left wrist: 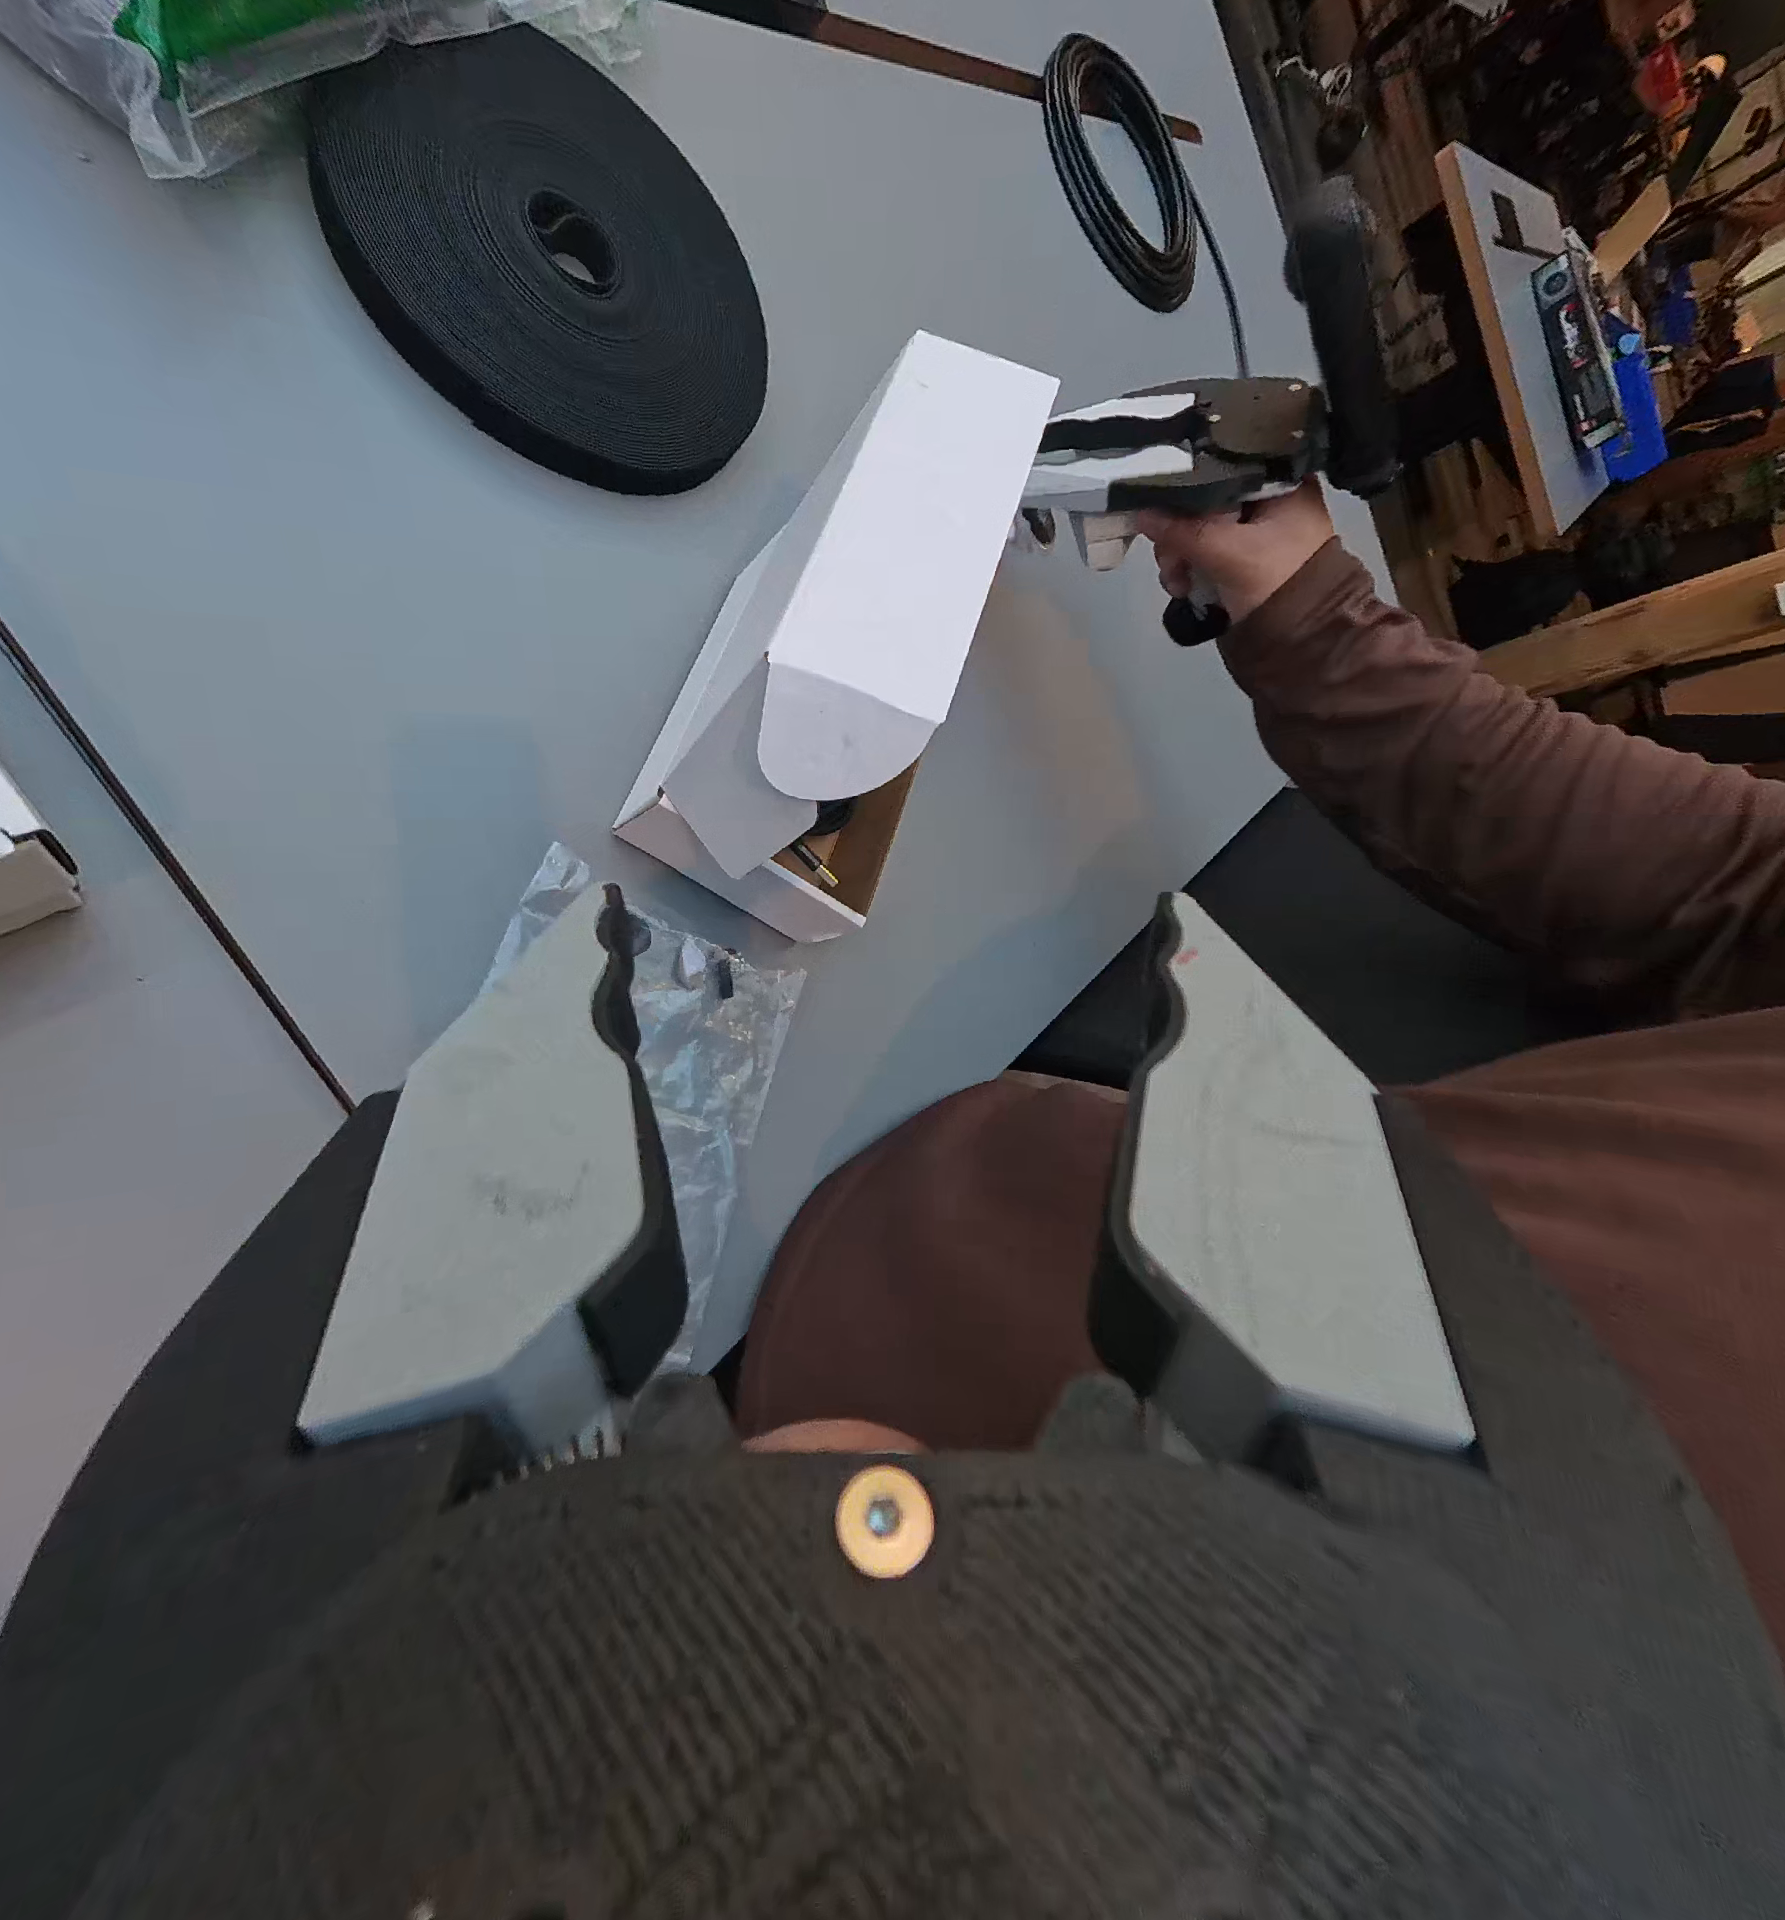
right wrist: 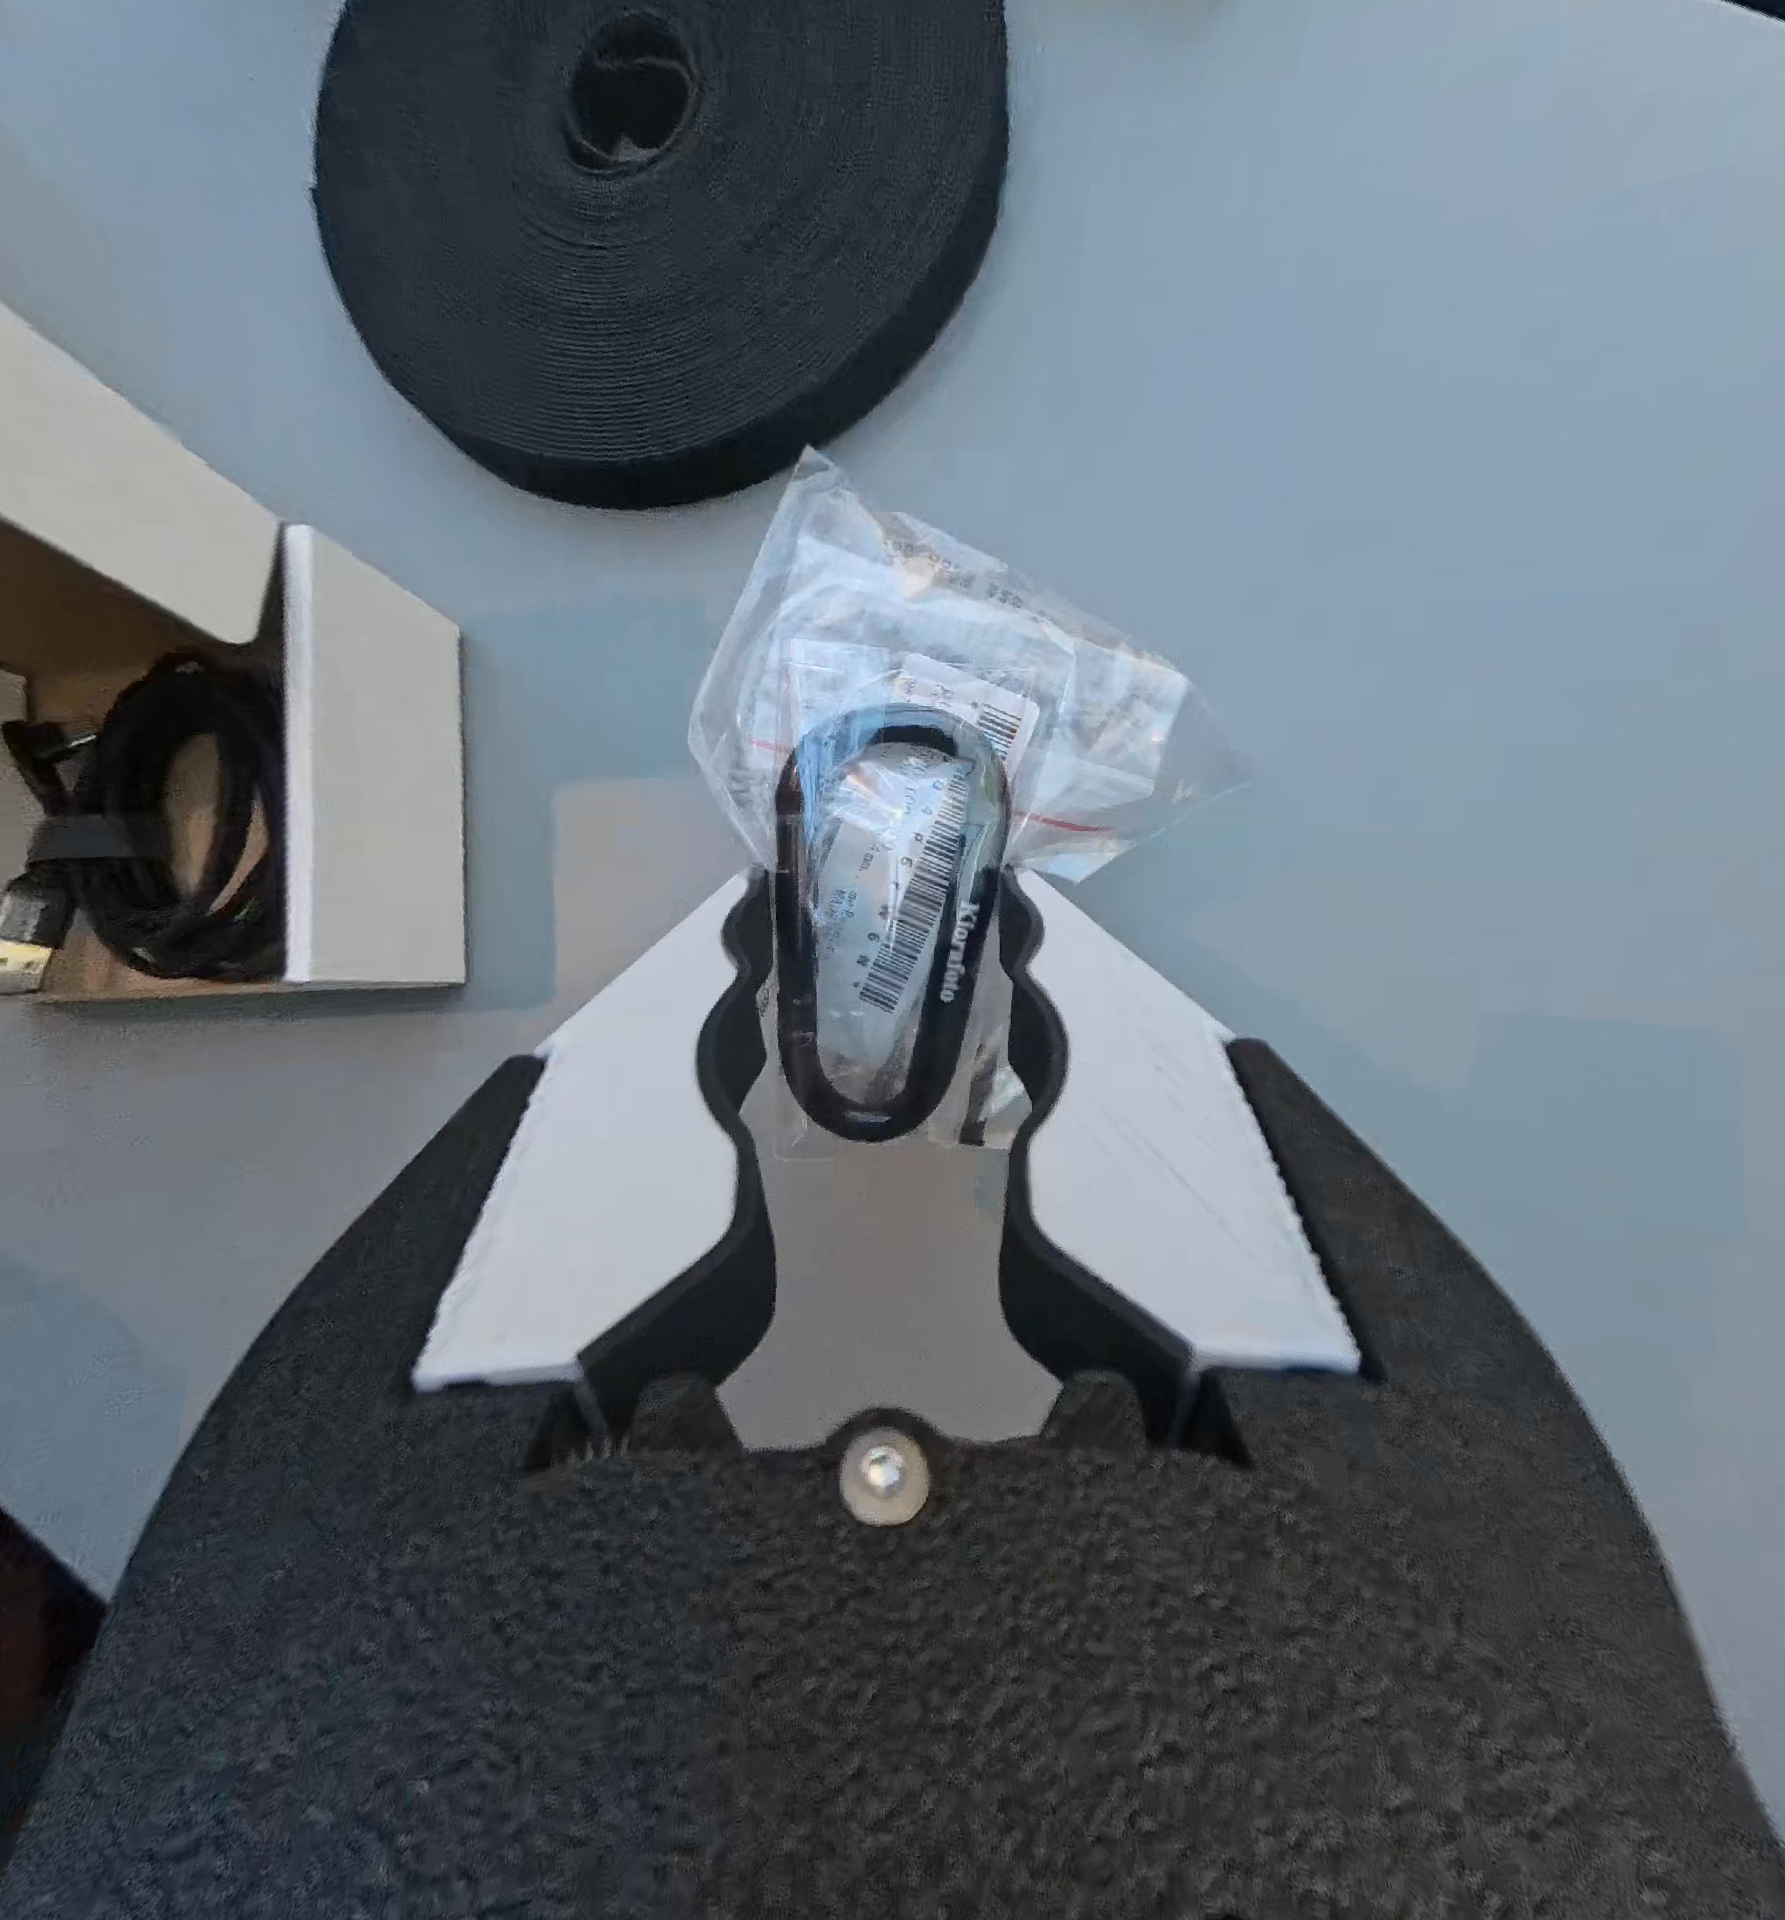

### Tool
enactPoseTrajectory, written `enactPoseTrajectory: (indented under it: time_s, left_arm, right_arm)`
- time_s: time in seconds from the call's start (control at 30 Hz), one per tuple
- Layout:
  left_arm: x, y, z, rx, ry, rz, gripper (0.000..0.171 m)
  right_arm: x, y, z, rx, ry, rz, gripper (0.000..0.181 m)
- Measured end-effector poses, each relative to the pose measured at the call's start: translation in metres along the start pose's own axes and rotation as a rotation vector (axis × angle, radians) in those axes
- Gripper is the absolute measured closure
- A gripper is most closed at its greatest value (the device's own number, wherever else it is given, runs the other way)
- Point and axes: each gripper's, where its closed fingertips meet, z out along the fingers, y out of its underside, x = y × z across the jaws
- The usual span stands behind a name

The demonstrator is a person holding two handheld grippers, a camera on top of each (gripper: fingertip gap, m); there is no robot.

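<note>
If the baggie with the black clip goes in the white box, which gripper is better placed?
Right, probably. The right gripper is shut on the baggie, and the open white box sits just beside it. The left gripper is open and empty, over another clear bag.

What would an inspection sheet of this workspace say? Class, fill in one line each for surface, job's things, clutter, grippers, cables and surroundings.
Surface: grey table, with a dark seam.
Job's things: clear bag with a black carabiner held in the right gripper; open white box lying on the table.
Clutter: big black strap roll; small clear bag by the left gripper; green item in plastic wrap.
Grippers: left gripper open, empty, above the table edge; right one shut on the bag.
Cables: black cable bundle inside the box; black cable coil at the far edge.
Surroundings: shelves and wooden benches; person's brown sleeve.
</note>
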Motion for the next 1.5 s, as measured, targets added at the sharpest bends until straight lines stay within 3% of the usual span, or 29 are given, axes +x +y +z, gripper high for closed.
enactPoseTrajectory:
  time_s: [0.23, 0.33, 0.4, 0.47, 0.5, 0.73, 1.0, 1.3, 1.43, 1.5]
  left_arm:
    - [-0.007, 0.003, -0.004, 0.005, -0.009, -0.017, 0.076]
    - [-0.007, 0.005, -0.001, 0.005, 0.002, -0.03, 0.076]
    - [-0.005, 0.005, 0.002, -0.004, 0.007, -0.027, 0.076]
    - [-0.002, 0.003, 0.003, -0.01, 0.007, -0.009, 0.076]
    - [-0.001, 0.002, 0.002, -0.014, 0.003, 0.005, 0.076]
    - [-0.011, 0.011, -0.012, 0.008, -0.026, -0.014, 0.076]
    - [-0.009, 0.016, -0.012, 0.028, 0.0, -0.041, 0.078]
    - [-0.012, 0.021, -0.013, 0.023, -0.007, -0.054, 0.079]
    - [-0.009, 0.017, -0.016, 0.039, -0.021, -0.025, 0.078]
    - [-0.01, 0.019, -0.018, 0.041, -0.031, -0.019, 0.078]
  right_arm:
    - [-0.114, 0.009, -0.036, -0.121, -0.484, -0.304, 0.138]
    - [-0.161, -0.012, -0.028, -0.091, -0.543, -0.308, 0.138]
    - [-0.172, -0.024, -0.001, -0.097, -0.441, -0.268, 0.135]
    - [-0.183, -0.016, 0.019, -0.181, -0.414, -0.248, 0.109]
    - [-0.189, -0.011, 0.022, -0.204, -0.428, -0.256, 0.108]
    - [-0.165, -0.009, 0.004, -0.131, -0.411, -0.176, 0.127]
    - [-0.152, -0.004, 0.025, -0.131, -0.282, -0.171, 0.127]
    - [-0.152, -0.002, 0.045, -0.132, -0.207, -0.234, 0.127]
    - [-0.145, -0.022, 0.033, -0.041, -0.131, -0.273, 0.133]
    - [-0.155, -0.025, 0.025, -0.007, -0.164, -0.344, 0.14]
